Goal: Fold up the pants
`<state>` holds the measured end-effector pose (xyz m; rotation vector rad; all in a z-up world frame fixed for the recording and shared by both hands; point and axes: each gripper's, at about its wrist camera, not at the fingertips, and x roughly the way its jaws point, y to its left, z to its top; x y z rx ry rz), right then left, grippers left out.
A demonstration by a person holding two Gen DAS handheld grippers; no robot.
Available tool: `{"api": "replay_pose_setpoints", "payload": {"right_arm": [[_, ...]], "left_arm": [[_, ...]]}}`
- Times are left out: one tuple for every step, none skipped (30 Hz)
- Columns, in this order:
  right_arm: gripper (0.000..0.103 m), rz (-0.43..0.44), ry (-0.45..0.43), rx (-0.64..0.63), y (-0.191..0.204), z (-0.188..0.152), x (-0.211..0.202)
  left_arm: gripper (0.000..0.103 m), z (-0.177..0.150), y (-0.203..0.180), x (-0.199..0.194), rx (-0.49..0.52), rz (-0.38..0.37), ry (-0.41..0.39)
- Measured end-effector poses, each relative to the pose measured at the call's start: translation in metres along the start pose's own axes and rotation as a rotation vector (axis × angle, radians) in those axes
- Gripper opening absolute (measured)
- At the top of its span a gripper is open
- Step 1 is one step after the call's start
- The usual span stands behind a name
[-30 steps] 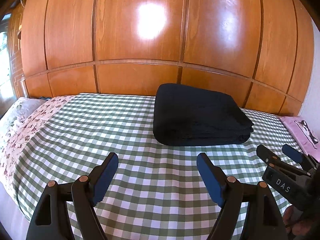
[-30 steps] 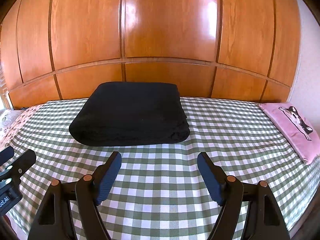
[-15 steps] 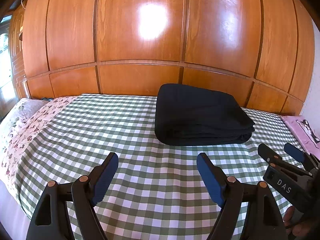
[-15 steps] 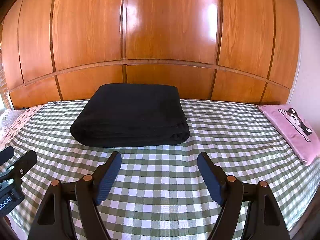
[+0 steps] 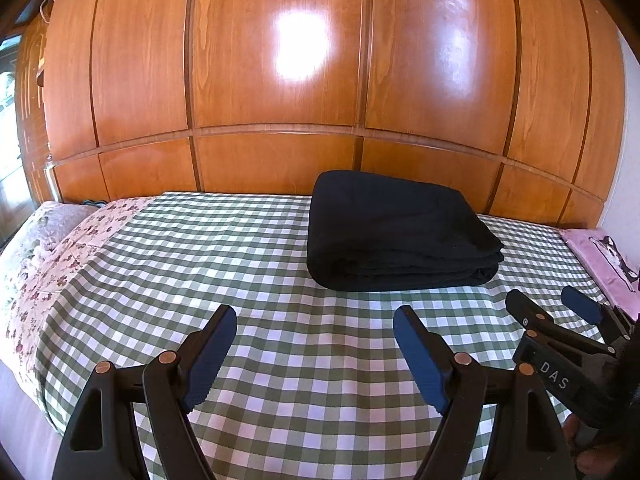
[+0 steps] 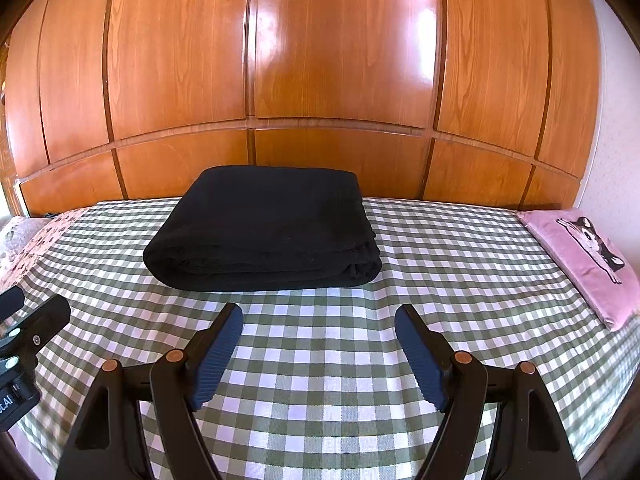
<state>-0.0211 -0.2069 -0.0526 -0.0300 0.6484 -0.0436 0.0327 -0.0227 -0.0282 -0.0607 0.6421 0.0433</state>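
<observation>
The black pants (image 6: 264, 232) lie as a folded bundle on the checked bed (image 6: 340, 380), near the wooden headboard (image 6: 320, 80); folding looks finished. Its long axis runs left to right, open edges rightward. Left hand-held gripper (image 5: 316, 356) and right hand-held gripper (image 6: 320, 354) are wide open, empty. Next, I think, only withdrawing.

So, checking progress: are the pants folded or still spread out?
Folded. The pants lie as a compact stack on the bed, layered edges showing at the front; both grippers are open and apart from them.
</observation>
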Motion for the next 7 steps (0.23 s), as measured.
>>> {"api": "replay_pose_setpoints", "payload": {"right_arm": [[0.079, 0.000, 0.002, -0.001, 0.0002, -0.0004, 0.0004], [0.079, 0.001, 0.003, -0.001, 0.0002, -0.0008, 0.0005], [0.079, 0.001, 0.003, -0.001, 0.0000, -0.0012, 0.0004], [0.080, 0.000, 0.004, -0.003, 0.0000, -0.0016, 0.0008], [0.080, 0.000, 0.006, -0.003, -0.0003, -0.0020, 0.0016], [0.080, 0.001, 0.009, -0.002, -0.0009, -0.0022, 0.0024], [0.080, 0.001, 0.012, 0.002, -0.0022, -0.0027, 0.0034]], "left_arm": [[0.082, -0.0006, -0.0001, -0.0007, -0.001, 0.004, -0.002], [0.082, -0.0010, 0.0003, -0.0016, -0.006, 0.005, -0.010], [0.079, -0.0011, 0.0006, -0.0023, -0.009, 0.001, -0.013], [0.078, -0.0010, 0.0008, -0.0021, -0.009, -0.002, -0.010], [0.078, -0.0008, 0.0008, -0.0016, -0.007, 0.001, -0.008], [0.078, -0.0010, 0.0005, -0.0008, -0.004, 0.004, -0.007], [0.078, -0.0010, 0.0010, 0.0004, -0.002, 0.000, -0.003]]}}
